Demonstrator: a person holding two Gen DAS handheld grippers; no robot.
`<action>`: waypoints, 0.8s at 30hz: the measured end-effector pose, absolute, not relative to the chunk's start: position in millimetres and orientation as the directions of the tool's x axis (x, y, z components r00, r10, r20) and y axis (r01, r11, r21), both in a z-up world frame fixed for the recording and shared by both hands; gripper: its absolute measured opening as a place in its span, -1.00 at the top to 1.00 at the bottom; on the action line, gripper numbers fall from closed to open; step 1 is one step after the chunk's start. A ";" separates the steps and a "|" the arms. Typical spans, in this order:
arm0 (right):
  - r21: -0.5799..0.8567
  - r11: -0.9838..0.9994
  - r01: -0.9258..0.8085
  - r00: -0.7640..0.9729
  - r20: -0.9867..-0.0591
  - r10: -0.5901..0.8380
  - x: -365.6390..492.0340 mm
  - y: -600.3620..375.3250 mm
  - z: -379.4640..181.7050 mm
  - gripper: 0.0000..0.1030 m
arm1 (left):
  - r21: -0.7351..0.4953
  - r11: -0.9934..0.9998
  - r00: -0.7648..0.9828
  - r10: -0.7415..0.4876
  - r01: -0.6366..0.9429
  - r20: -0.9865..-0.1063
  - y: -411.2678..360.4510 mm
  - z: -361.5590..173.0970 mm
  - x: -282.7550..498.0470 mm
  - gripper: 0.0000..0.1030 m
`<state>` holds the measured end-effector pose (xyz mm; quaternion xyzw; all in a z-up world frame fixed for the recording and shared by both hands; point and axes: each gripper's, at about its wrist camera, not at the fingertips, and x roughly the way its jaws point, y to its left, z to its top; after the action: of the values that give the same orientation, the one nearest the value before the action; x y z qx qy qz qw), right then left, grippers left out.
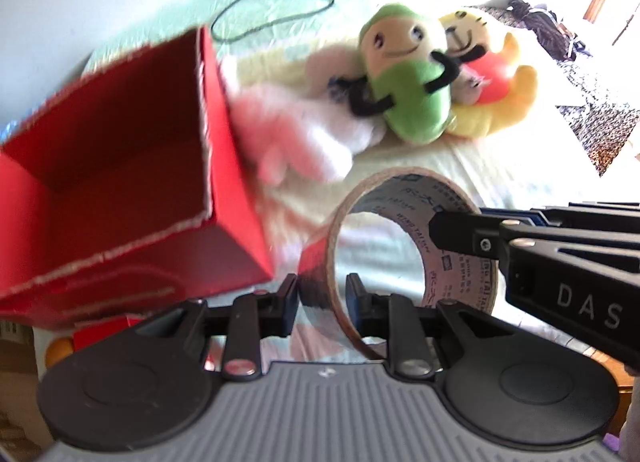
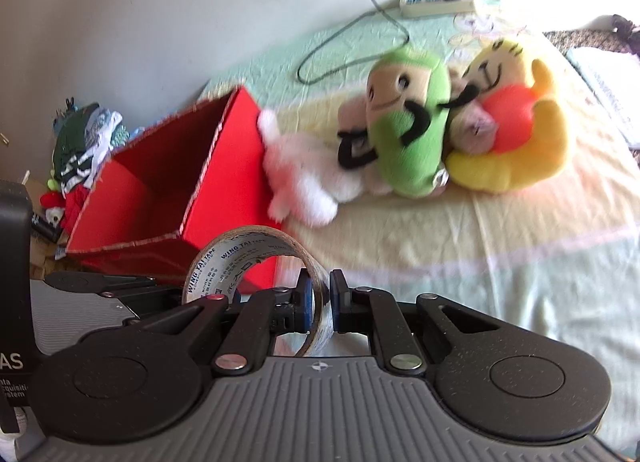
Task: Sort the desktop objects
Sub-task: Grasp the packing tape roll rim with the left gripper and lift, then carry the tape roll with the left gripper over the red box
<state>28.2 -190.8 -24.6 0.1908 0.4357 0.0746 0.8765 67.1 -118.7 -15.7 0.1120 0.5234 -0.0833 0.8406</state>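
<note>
A: Far left, what have you got?

B: Open red cardboard box [image 1: 120,165] with a pale frayed rim, tipped up on the bedspread, nothing visible inside. In my right wrist view a heap of clothes [image 2: 86,141] lies beyond it by the wall.

A: And next to the box?

B: White and pink fluffy plush [image 1: 296,137], touching the box's right wall. Too blurred for me to say what animal. Right of that, a green bean-shaped plush with black arms [image 1: 408,77], leaning against a yellow plush holding a red ball [image 1: 492,73]. Behind them, a white power strip [image 2: 440,1] with a black plug and a grey cable looping over the pale quilted bedspread [image 2: 520,262].

A: The tape?

B: Roll of clear packing tape with a printed cardboard core [image 1: 404,246], standing on edge, off the bedspread, just right of the box. I have both tools on it. Left gripper [image 1: 322,294] has one finger outside the ring wall and one inside, pads touching it. Right gripper [image 2: 320,302] pinches the opposite wall between blue pads [image 2: 306,298], clamped tight.
</note>
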 end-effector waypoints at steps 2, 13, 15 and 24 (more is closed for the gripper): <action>0.396 0.918 0.029 0.631 -0.719 0.291 27.2 -194.7 -16.0 0.81 | 0.107 0.958 0.461 -0.029 0.267 -0.887 -114.6 -7.1 70.4 0.58; 0.342 0.938 -0.049 0.745 -0.614 0.263 38.8 -192.9 36.7 0.79 | 0.157 0.949 0.586 -0.034 0.272 -0.809 -115.8 56.2 80.1 0.58; 0.327 0.943 -0.069 0.765 -0.589 0.260 44.0 -184.3 47.7 0.79 | 0.172 0.949 0.618 -0.030 0.266 -0.786 -107.3 68.1 84.2 0.58; 0.326 0.938 -0.120 0.788 -0.544 0.290 86.0 -121.7 66.4 0.78 | 0.185 0.961 0.670 0.001 0.204 -0.742 -29.3 98.1 107.6 0.59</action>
<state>86.0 -121.7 66.4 0.1384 0.3069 0.1094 0.9353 107.6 -29.3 98.1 0.1274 0.4022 -0.0562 0.9049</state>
